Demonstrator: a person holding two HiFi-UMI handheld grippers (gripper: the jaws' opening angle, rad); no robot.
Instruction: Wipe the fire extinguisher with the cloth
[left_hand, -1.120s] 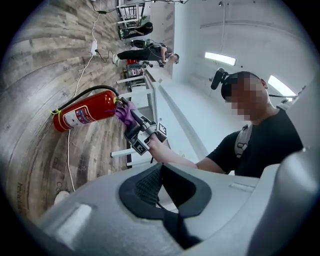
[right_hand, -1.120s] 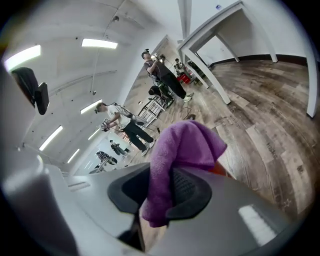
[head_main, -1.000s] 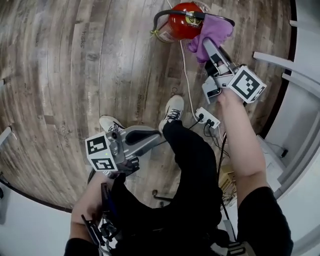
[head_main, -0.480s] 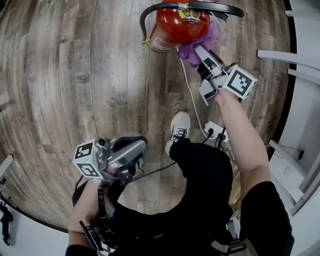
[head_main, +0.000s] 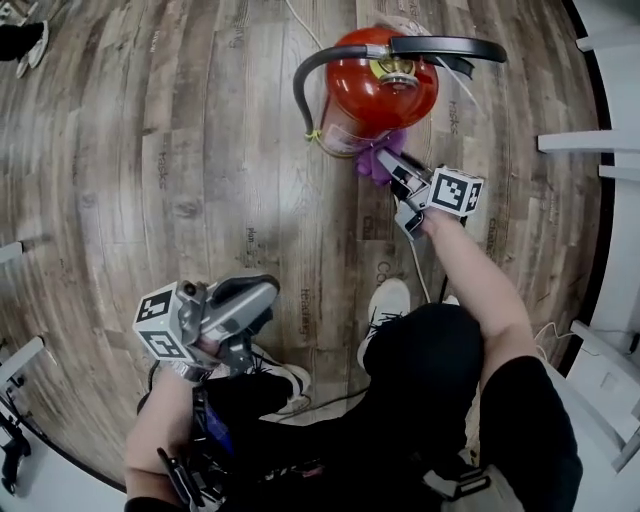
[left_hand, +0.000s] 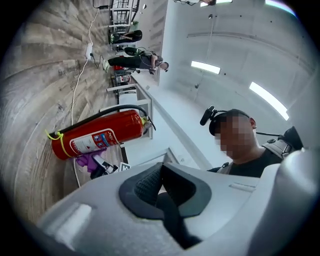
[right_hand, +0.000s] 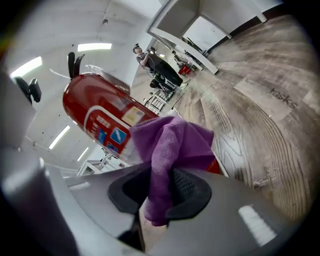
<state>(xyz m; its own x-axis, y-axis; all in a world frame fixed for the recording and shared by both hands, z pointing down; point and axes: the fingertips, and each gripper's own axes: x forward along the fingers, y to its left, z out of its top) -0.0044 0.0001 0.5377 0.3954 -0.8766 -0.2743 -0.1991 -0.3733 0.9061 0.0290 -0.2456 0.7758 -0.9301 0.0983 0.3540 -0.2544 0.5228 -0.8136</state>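
A red fire extinguisher (head_main: 375, 95) with a black hose and handle stands on the wood floor at the top of the head view; it also shows in the left gripper view (left_hand: 97, 132) and right gripper view (right_hand: 97, 117). My right gripper (head_main: 385, 160) is shut on a purple cloth (head_main: 372, 165), pressed low against the cylinder's side near the floor. The cloth (right_hand: 170, 150) bunches out between the jaws, touching the red body. My left gripper (head_main: 262, 290) hangs shut and empty near my knee, far from the extinguisher, jaws (left_hand: 160, 187) closed together.
A white cable (head_main: 415, 270) and a power strip run along the floor by my white shoe (head_main: 385, 305). White shelving (head_main: 600, 150) lines the right edge. A person sits at a desk far off (left_hand: 135, 57). Bare wood floor spreads to the left.
My right gripper has slid the cloth from the extinguisher's top down its side toward the base. The left gripper sank slightly. The view shifted, bringing the extinguisher lower in the frame.
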